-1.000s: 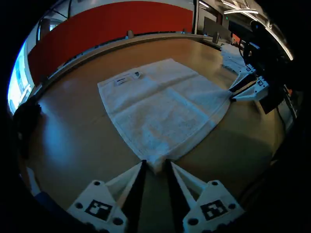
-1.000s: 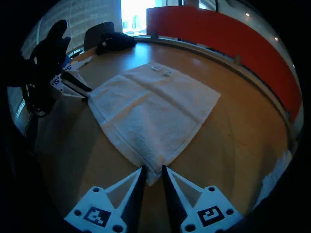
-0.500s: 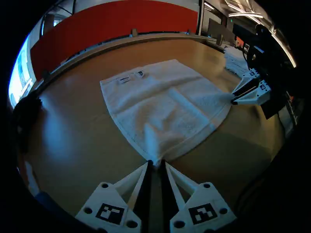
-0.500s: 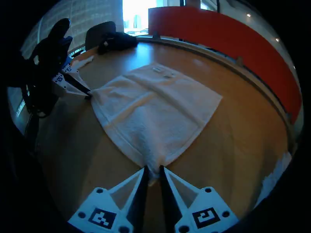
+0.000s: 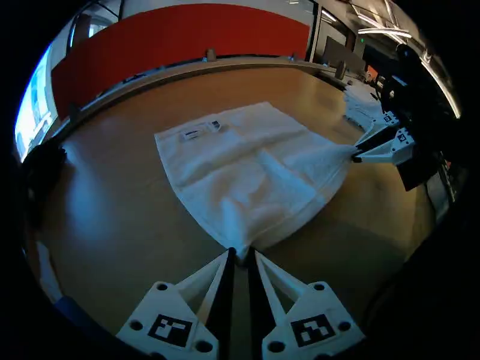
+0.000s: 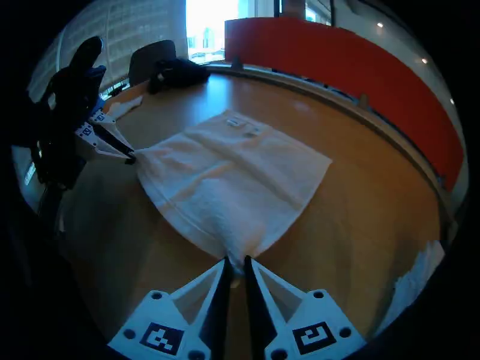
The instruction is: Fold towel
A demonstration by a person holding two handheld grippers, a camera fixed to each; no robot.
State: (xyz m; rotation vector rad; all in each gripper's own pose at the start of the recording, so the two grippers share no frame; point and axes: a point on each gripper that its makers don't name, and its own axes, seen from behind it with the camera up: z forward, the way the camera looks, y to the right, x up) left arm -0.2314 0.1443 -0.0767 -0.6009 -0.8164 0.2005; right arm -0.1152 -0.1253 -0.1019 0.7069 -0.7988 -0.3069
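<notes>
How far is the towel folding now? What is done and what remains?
Done: the left gripper and the right gripper are each shut on a near corner of the towel. In hand: the gripped edge looks raised, and the cloth wrinkles above the table. Left: carrying that edge over to the far edge with the label.

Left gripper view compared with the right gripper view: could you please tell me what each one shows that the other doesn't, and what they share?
Left gripper view: the left gripper up close, fingers shut on a corner of the white towel, the right gripper farther off pinching another corner, and ceiling light strips. Right gripper view: the grippers swap places, right one near, and a chair stands behind the table. Both: the towel with its label, the table and the red panel.
</notes>
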